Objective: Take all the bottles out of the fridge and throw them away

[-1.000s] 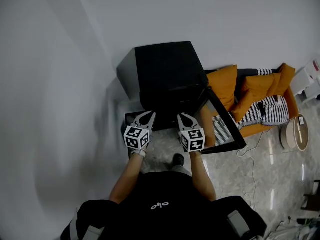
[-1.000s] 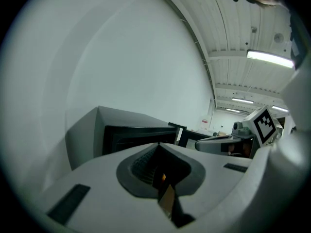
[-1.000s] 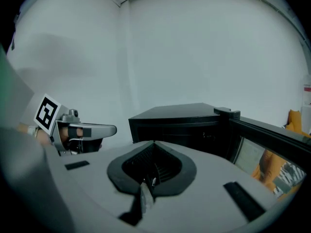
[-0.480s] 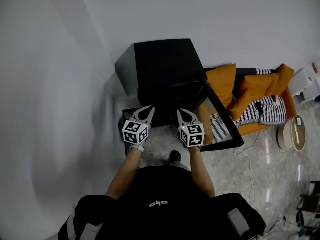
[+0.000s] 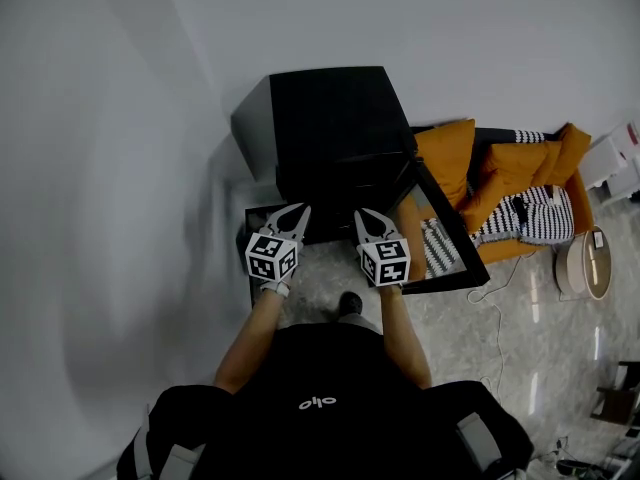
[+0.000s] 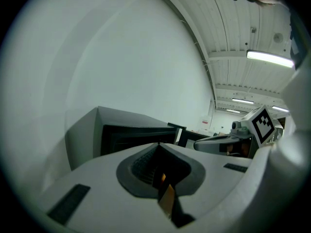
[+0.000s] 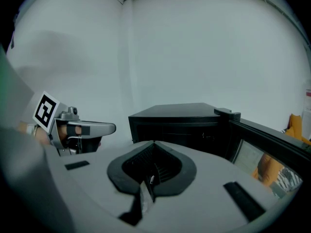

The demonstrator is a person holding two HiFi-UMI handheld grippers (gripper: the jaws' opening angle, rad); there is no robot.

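Fridge (image 5: 330, 118): a low black cabinet on the floor against the white wall. No bottle shows in any view and the interior is dark, so we take the bottles to be inside.
Door (image 5: 452, 240): swung open to the right, leaving the opening facing us.
Left gripper (image 5: 293, 214): jaws closed on nothing, aimed at the opening.
Right gripper (image 5: 365, 217): jaws likewise closed and empty, just beside the left.
Stage: we judge the task barely begun; the jaws must part before any reach inside.

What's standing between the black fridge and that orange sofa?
The fridge's own open glass door, swung out toward the orange sofa. The head view shows it best.
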